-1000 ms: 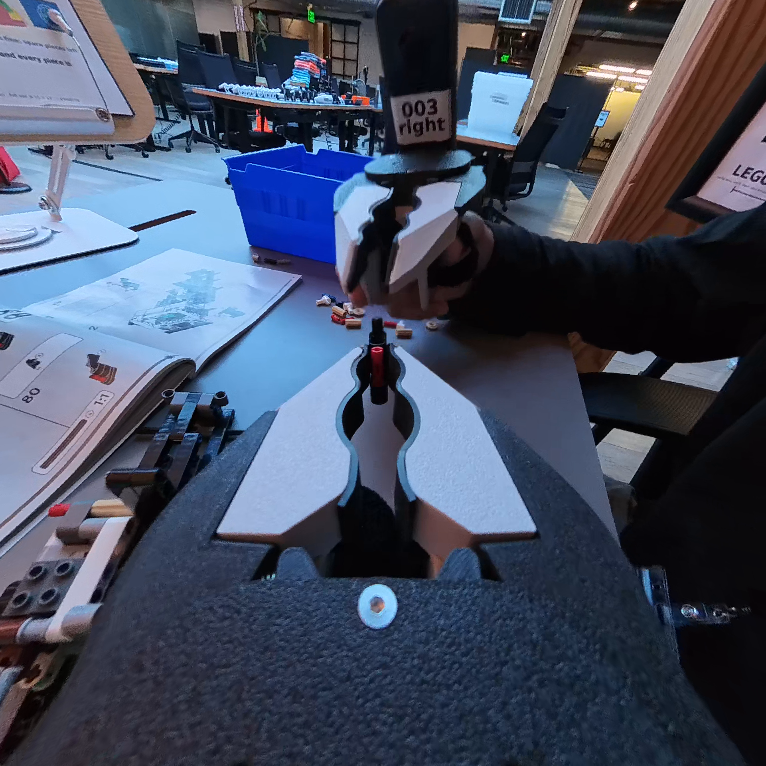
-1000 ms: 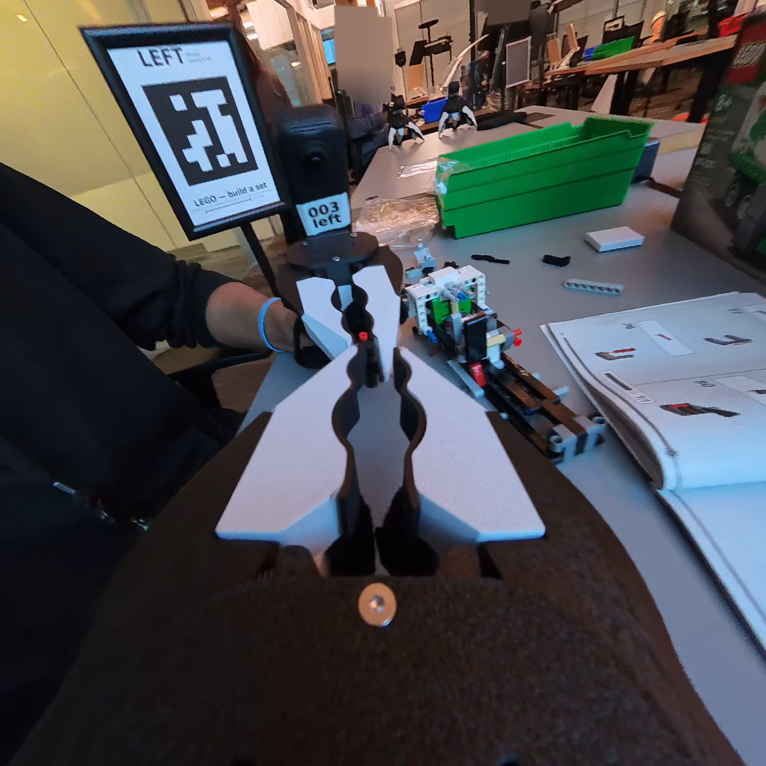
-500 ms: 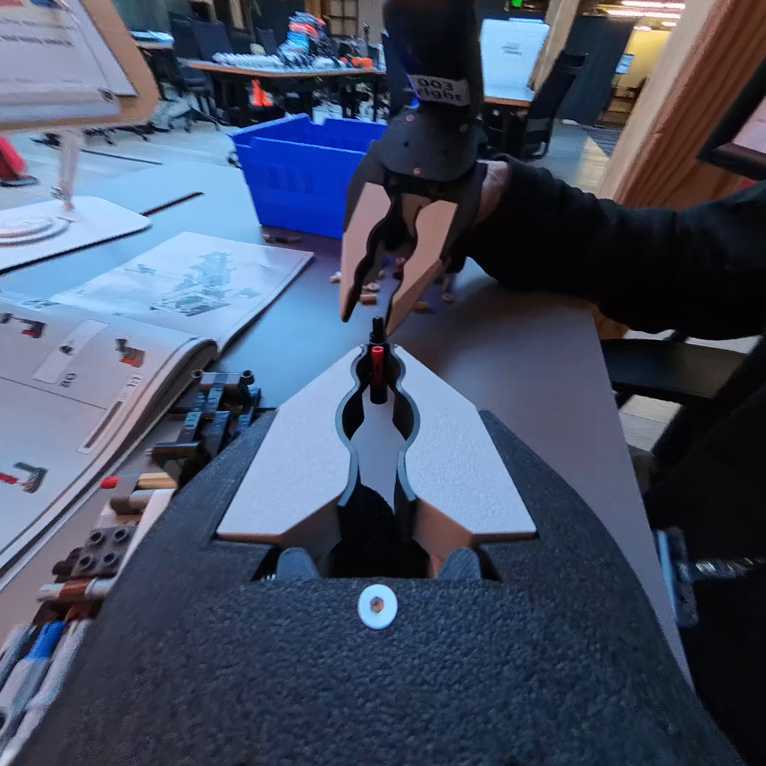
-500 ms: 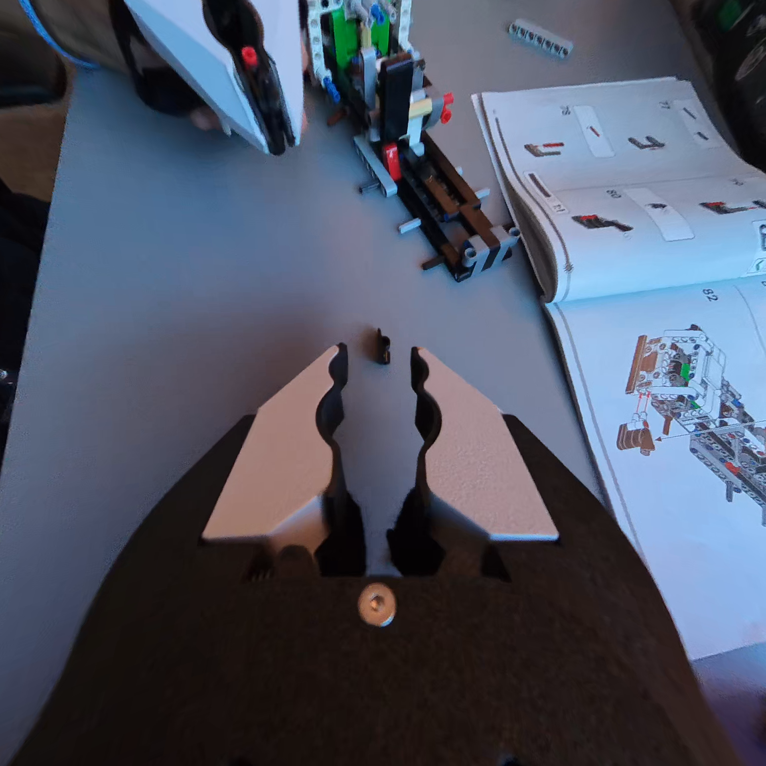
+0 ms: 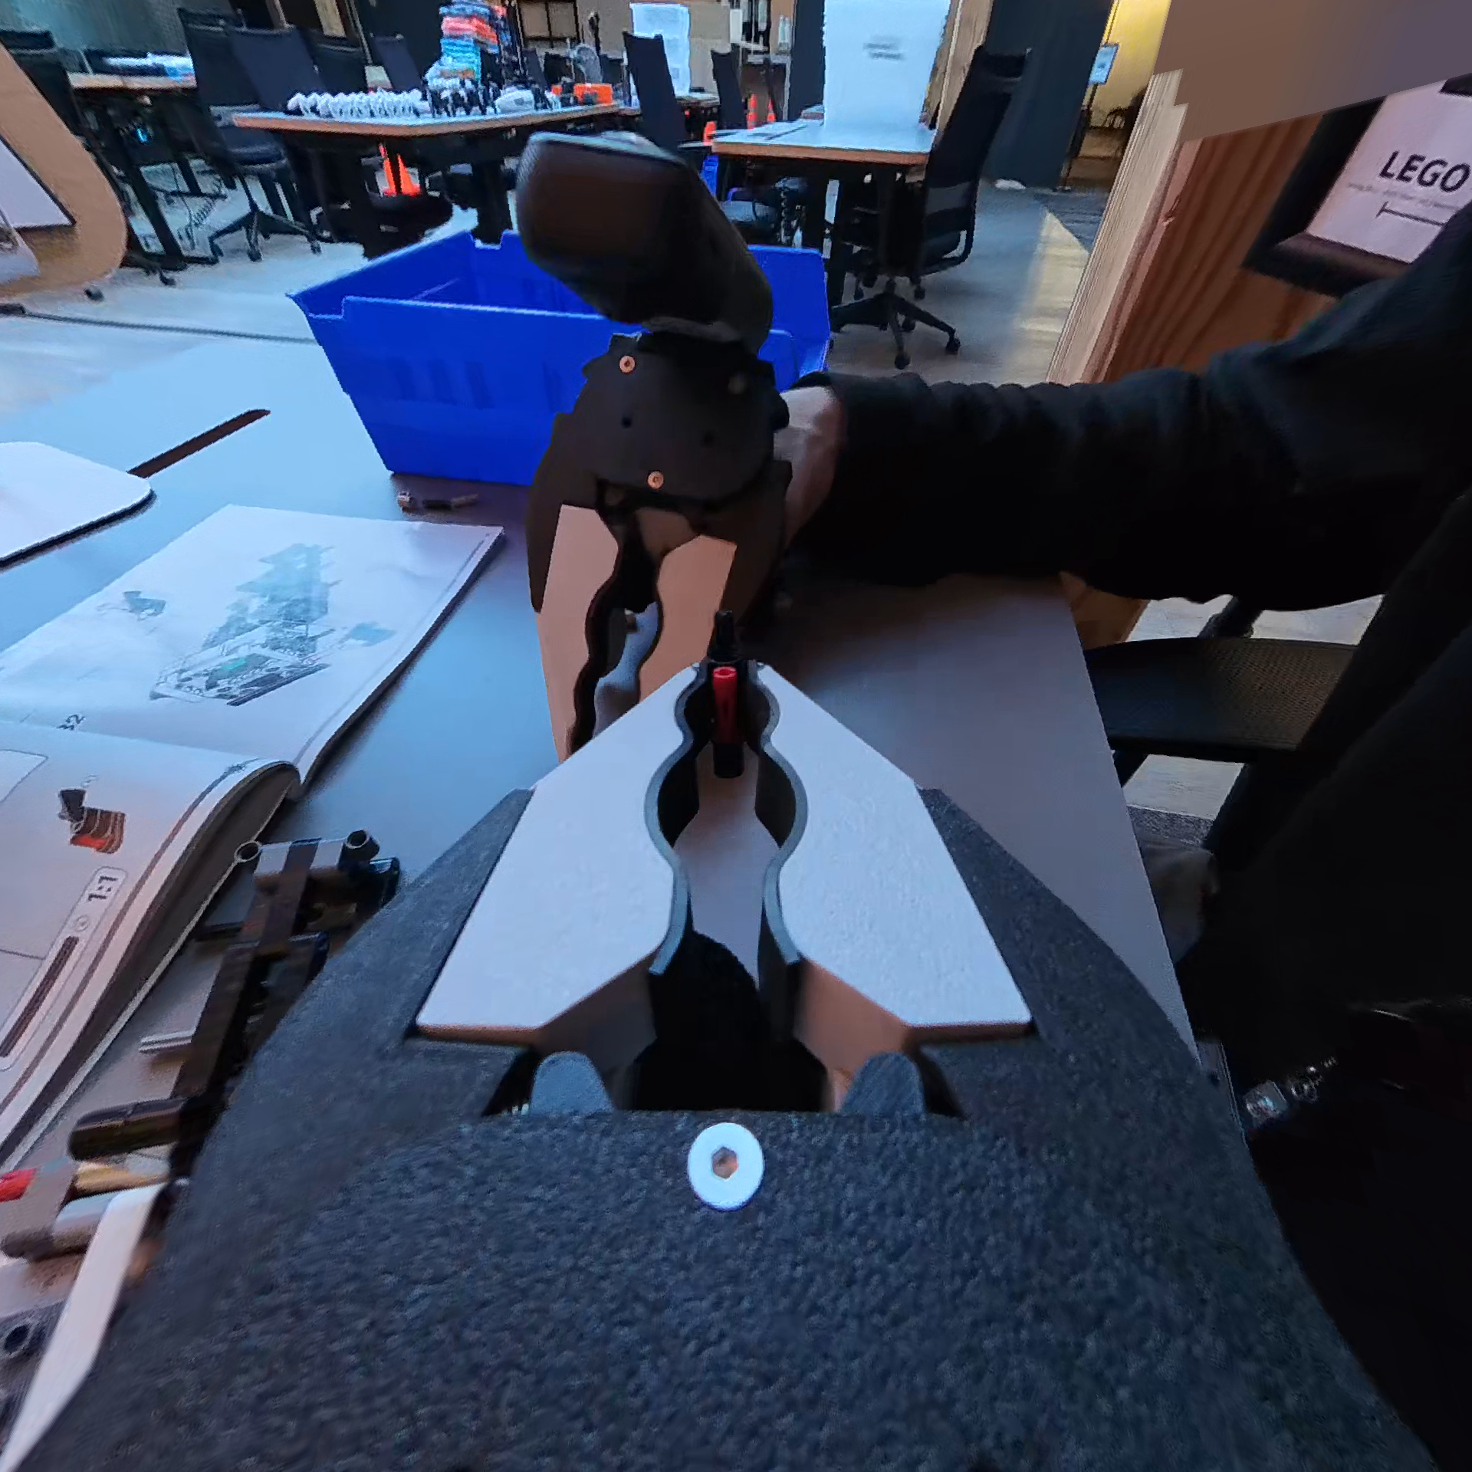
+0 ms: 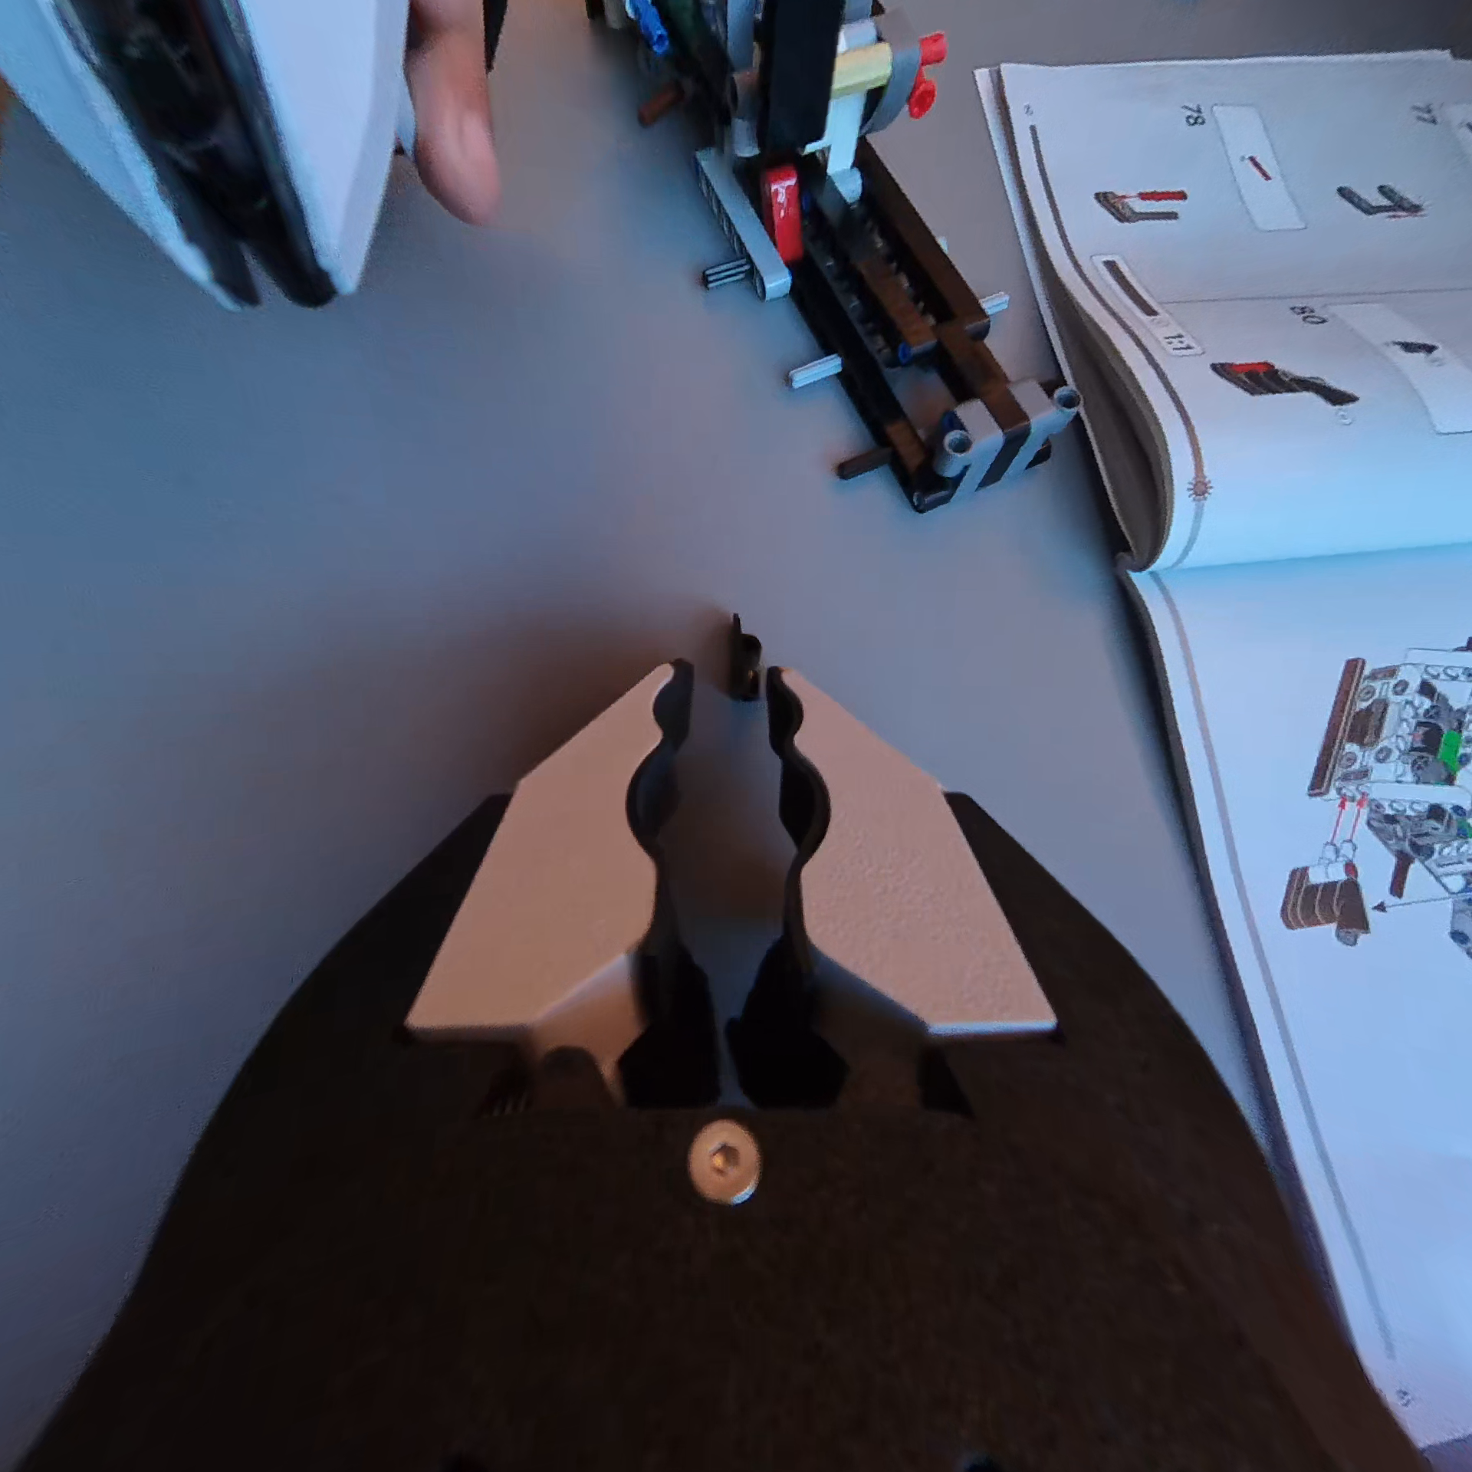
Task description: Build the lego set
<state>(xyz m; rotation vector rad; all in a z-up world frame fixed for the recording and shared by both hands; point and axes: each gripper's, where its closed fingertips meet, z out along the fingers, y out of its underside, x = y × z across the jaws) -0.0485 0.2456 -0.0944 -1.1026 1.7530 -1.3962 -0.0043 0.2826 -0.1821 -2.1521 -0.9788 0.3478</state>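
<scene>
Over bare table [image 6: 358,557], right tool [image 6: 726,677] gapes beside black piece [image 6: 745,661]; left tool [image 5: 725,677] pinches red-black pin [image 5: 723,705].

Both views are lit dimly and coolly, a soft shadow being cast on the counter [image 6: 398,518] before the right gripper [image 6: 729,677], while straight lines are bowed at the wide-angle edges and the booklet [image 6: 1314,398] is slightly blurred there.

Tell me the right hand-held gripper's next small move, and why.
Probably shift slightly right and close on the small black piece. The right hand-held gripper is open and pointed down at the table, with the piece just off its right fingertip. The left hand-held gripper already holds a red-and-black pin.
</scene>
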